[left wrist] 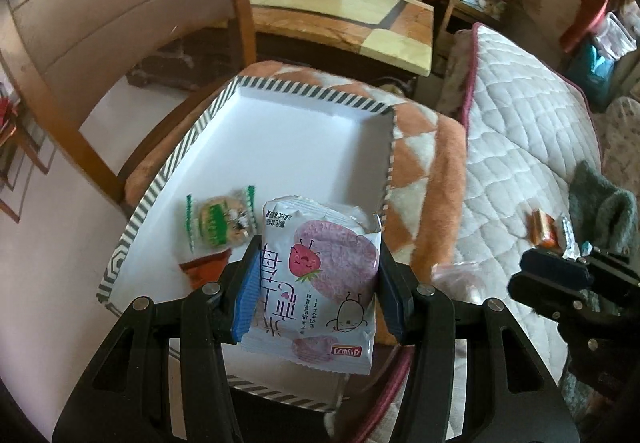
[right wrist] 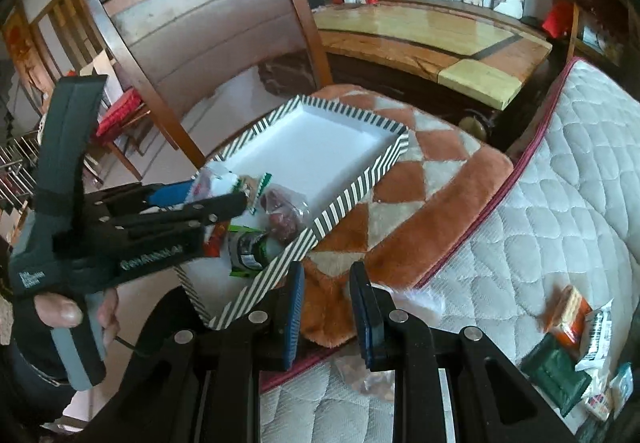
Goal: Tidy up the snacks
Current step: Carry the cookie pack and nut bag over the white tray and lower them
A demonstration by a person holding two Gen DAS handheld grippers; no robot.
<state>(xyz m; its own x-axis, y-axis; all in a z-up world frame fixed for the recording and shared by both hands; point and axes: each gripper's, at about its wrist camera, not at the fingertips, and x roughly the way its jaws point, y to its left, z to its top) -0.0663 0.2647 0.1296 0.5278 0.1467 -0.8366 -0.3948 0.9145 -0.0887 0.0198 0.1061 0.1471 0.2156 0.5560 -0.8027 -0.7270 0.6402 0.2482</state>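
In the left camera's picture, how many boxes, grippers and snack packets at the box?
Striped box: 1
Grippers: 2 (left gripper, right gripper)
Packets in box: 2 (green packet, orange packet)
Packet held: 1 (strawberry packet)
Total: 6

Tray (left wrist: 304, 147) sits on a blanket (left wrist: 432, 171); bed (left wrist: 520, 147) lies to the blanket's right, touching it. In the tray's near end: a wrapped biscuit (left wrist: 224, 221) at the left, another packet (left wrist: 200, 271) just before it. Left claw (left wrist: 316, 283) holds a pouch (left wrist: 320, 275) over the tray's near right part. On the bed, toward its right edge, a cluster of snacks (right wrist: 576, 347). Right claw (right wrist: 326, 315) hangs over the blanket's near edge, beside the tray's near corner.
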